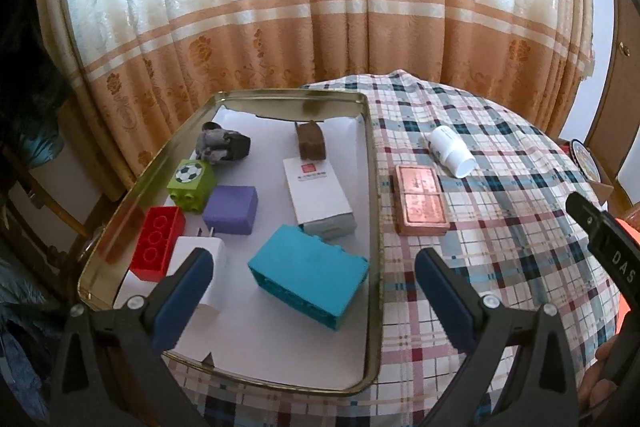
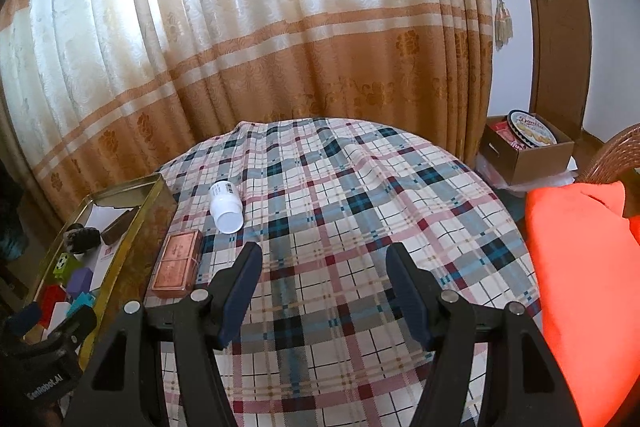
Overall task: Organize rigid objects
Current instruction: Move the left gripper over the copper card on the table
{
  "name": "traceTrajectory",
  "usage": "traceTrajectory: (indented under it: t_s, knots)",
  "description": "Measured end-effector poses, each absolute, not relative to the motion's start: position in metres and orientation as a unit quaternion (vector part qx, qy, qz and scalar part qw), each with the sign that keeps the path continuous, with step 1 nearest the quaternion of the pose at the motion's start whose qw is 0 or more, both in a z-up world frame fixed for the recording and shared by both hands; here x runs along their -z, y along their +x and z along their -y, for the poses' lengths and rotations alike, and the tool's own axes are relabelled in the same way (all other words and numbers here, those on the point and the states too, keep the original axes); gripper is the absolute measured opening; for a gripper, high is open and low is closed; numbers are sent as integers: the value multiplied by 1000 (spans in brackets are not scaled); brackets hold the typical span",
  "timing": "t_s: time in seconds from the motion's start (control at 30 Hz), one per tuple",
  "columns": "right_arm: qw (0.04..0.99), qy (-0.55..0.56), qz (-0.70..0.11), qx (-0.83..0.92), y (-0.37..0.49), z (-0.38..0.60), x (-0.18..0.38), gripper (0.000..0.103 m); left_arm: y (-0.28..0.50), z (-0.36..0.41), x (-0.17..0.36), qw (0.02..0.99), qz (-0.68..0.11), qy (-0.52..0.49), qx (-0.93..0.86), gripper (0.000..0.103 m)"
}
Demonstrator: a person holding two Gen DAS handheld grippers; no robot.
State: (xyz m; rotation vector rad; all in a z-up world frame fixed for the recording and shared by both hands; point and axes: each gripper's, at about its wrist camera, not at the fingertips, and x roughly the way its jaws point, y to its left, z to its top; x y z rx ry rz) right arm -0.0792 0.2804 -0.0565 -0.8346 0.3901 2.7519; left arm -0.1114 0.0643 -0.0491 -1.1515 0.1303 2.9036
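A gold tin tray (image 1: 372,187) sits on a plaid tablecloth (image 2: 360,227) and already holds most of the rigid pieces: a blue block (image 1: 308,287), a purple block (image 1: 231,209), a green block with a football print (image 1: 191,183), a red brick (image 1: 158,243), a white plug (image 1: 200,267), a white box (image 1: 318,199), a small brown box (image 1: 311,141) and a dark lump (image 1: 224,146). Two things are left outside on the cloth: a copper-coloured tin (image 1: 420,203), just beside the tray's right wall at about 1 o'clock from the left gripper (image 1: 314,299), and a white bottle (image 1: 452,151) lying on its side a little farther off at 1 o'clock. Both pairs of tongs are spread wide and nothing is held; the right gripper (image 2: 322,291) hovers over bare cloth, with the tin at its 10 o'clock and the bottle at 11. The next pick is judged to be the copper-coloured tin. It would best be gripped across its short side, with the jaws kept level so the flat lid is not tipped. It should be lifted clear of the tray wall before being carried across, and set down in the free space near the tray's front edge.
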Motion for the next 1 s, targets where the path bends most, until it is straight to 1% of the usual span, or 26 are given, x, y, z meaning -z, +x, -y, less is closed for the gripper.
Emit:
traceTrajectory:
  t_s: [0.33, 0.53, 0.77, 0.87, 1.0]
  knots:
    - [140, -269, -111, -946, -75, -292, 51, 67, -110, -82, 47, 20, -59, -362, -930, 102]
    - [143, -267, -125, -945, -74, -303, 52, 67, -110, -98, 45, 29, -73, -354, -932, 102]
    - [155, -255, -123, -947, -67, -313, 49, 67, -108, -136, 46, 60, -121, -342, -930, 102]
    - [162, -257, -132, -944, -63, -325, 52, 67, -112, -157, 48, 75, -146, -343, -925, 102]
    - [164, -267, -155, -937, -60, -340, 58, 67, -126, -179, 54, 75, -157, -357, -918, 102]
